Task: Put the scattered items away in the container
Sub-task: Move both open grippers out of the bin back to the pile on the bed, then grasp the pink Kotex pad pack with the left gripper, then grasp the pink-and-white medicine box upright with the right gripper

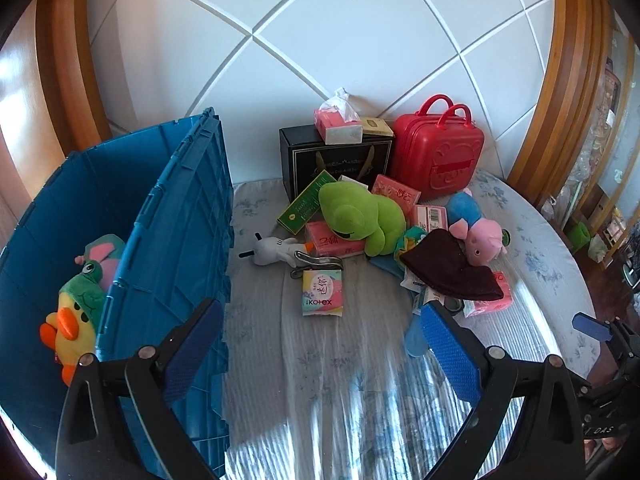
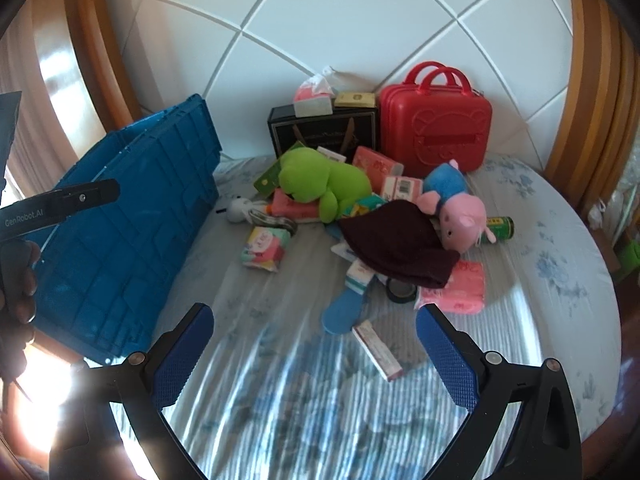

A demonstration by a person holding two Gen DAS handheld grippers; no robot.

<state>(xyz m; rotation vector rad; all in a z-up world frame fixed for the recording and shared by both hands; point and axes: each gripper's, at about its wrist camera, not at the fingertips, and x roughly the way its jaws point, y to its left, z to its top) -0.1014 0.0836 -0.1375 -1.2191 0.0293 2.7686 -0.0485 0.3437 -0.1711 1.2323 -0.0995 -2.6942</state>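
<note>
While both the left gripper [image 1: 320, 344] and right gripper [image 2: 315, 346] hang spread and empty over the bed, the small pink box [image 2: 377, 354] (long axis running away leftward) lies nearest the right one, the blue crate [image 1: 168, 216] standing far left.

Bright daylight — lower-left glare, fisheye-bent edges.

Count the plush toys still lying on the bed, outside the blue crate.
3: green frog plush mid-pile, pink pig plush right of it by the red case, small white plush nearest the crate. The pile may hide others.
</note>
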